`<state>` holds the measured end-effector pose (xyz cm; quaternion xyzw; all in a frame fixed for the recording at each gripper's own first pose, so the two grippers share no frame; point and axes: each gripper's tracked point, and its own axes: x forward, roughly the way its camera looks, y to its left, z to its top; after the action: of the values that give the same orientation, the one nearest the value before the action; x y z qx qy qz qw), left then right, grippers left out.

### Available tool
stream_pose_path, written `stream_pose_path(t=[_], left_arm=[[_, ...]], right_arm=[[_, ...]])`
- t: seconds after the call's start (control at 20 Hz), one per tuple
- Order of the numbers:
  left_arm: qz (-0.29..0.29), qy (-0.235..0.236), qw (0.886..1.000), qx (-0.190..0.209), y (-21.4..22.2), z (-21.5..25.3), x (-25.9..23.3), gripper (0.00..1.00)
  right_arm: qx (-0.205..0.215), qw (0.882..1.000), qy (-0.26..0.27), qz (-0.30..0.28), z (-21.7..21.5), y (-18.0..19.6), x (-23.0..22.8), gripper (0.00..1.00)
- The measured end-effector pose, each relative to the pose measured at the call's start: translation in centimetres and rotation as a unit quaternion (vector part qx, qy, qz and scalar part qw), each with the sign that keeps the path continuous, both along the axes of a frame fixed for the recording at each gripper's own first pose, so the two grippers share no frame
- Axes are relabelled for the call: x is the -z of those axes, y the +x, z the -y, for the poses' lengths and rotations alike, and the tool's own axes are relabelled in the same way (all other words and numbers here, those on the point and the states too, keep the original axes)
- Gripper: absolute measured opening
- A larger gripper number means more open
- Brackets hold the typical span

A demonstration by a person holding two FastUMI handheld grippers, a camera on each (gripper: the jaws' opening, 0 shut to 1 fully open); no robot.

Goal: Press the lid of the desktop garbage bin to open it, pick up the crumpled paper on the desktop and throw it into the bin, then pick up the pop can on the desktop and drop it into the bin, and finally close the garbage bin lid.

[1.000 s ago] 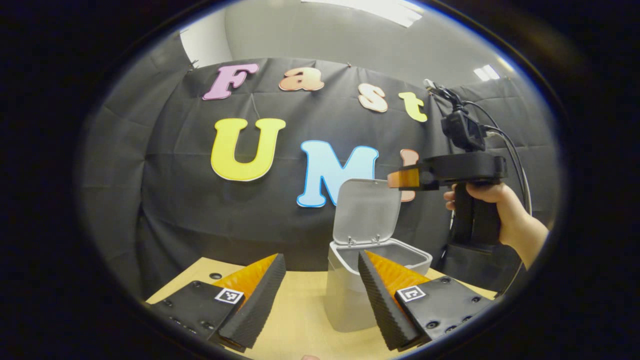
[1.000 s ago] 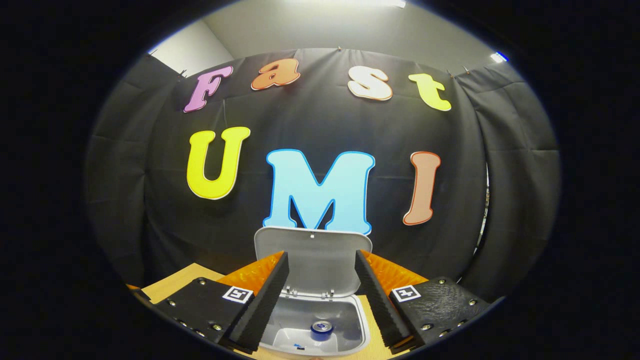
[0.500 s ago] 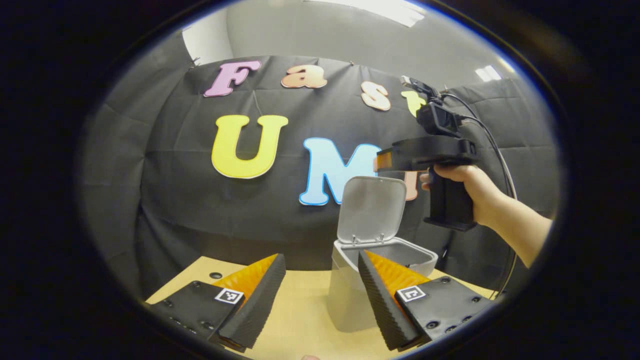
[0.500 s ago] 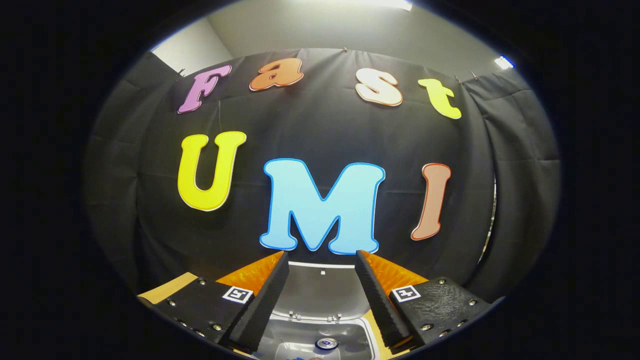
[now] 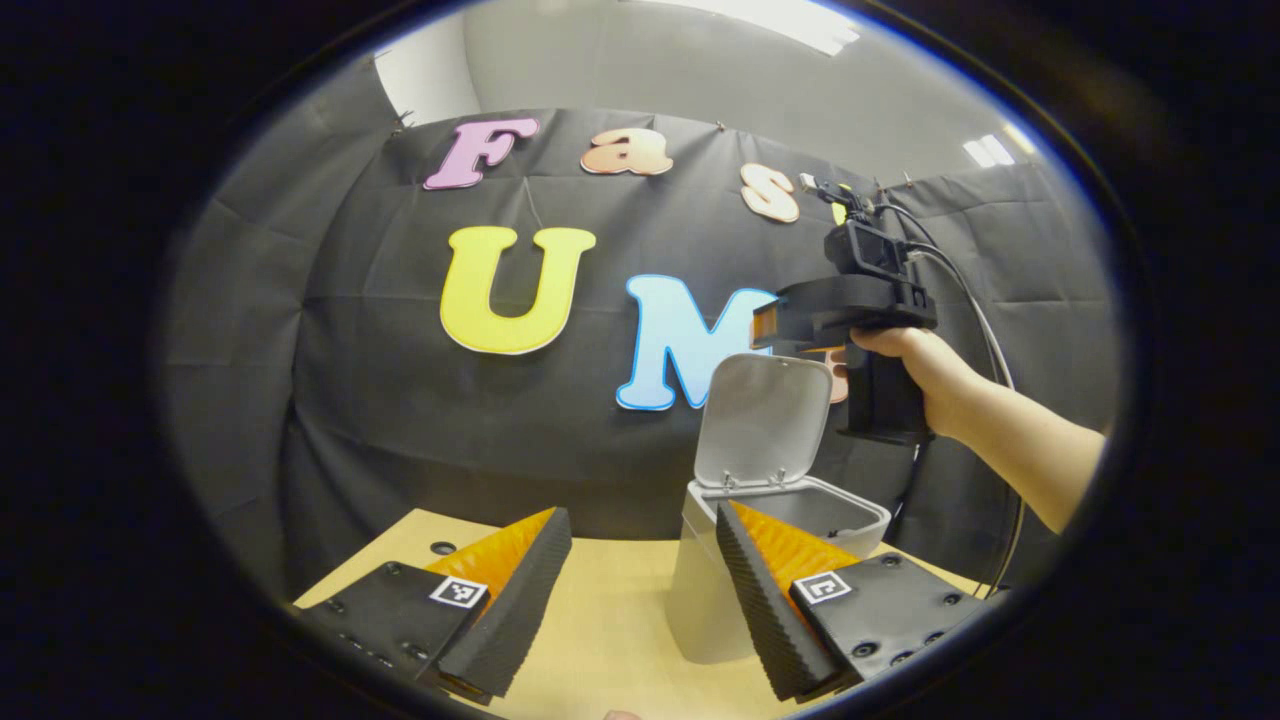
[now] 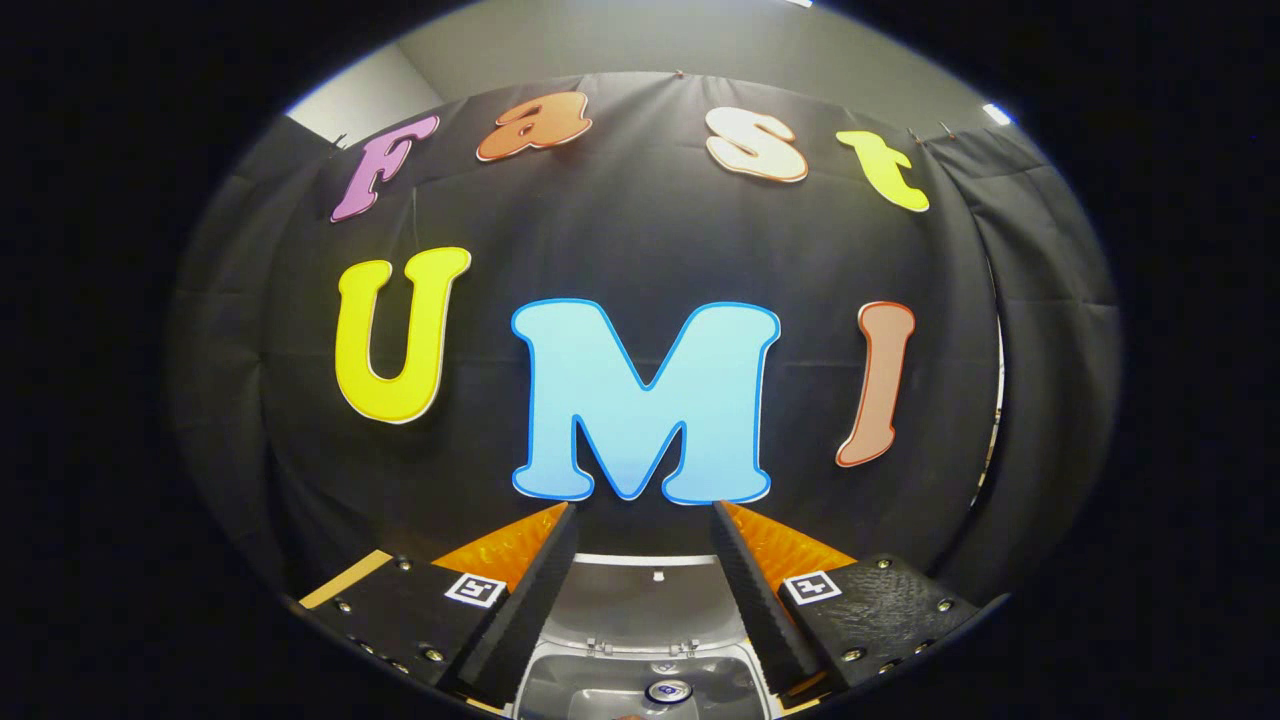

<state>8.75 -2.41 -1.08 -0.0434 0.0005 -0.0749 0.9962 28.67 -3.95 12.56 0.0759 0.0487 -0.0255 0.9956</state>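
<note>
Grey plastic is what my bin (image 5: 700, 600) is made of, and it stands on the wooden table (image 5: 600, 620). In the left gripper view I see it at about 4 o'clock, partly behind one finger. Its lid (image 5: 762, 415) stands up, wide open. My left gripper (image 5: 640, 590) sits low over the table with its jaws spread wide and nothing between them.

My right gripper (image 5: 765, 325) shows in that same view at about 2 o'clock, held by a hand (image 5: 905, 350). It hangs just above the top edge of the lid. I cannot tell from there if it touches the lid.

In the right gripper view, my right gripper (image 6: 640, 580) has its jaws spread wide too, and they hold nothing. Between the fingers, at 6 o'clock, I see the lid (image 6: 640, 600) and then the inside of the bin (image 6: 560, 690). The can (image 6: 668, 691) lies down in the bin, its shiny top facing up. I cannot make out the paper.
</note>
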Motion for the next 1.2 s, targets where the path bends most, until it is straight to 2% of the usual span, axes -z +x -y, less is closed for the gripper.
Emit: stream_pose_path(t=[0.25, 0.55, 0.85, 0.9, 1.2], left_arm=[[-0.001, -0.005, 1.0, -0.003, -0.4, -0.3, 0.1, 0.96], [0.008, -0.011, 1.0, -0.011, -0.6, -0.8, -0.1, 0.96], [0.0, -0.001, 1.0, -0.018, -2.6, -0.5, 1.0, 0.96], [0.001, 0.0, 1.0, -0.021, -2.6, -0.7, 0.9, 0.96], [-0.003, -0.013, 1.0, -0.015, -2.8, 0.2, 1.1, 0.96]], right_arm=[[-0.014, 0.999, 0.03, -0.024, -0.3, -0.2, 0.7, 0.86], [-0.023, 0.999, 0.023, -0.023, -0.4, -2.0, 1.0, 0.87], [-0.016, 0.999, 0.025, -0.027, -0.8, -5.3, 2.0, 0.84], [-0.016, 0.999, 0.022, -0.027, -1.1, -5.9, 2.3, 0.87], [-0.025, 0.999, 0.025, -0.038, -1.6, -9.0, 4.5, 0.87]])
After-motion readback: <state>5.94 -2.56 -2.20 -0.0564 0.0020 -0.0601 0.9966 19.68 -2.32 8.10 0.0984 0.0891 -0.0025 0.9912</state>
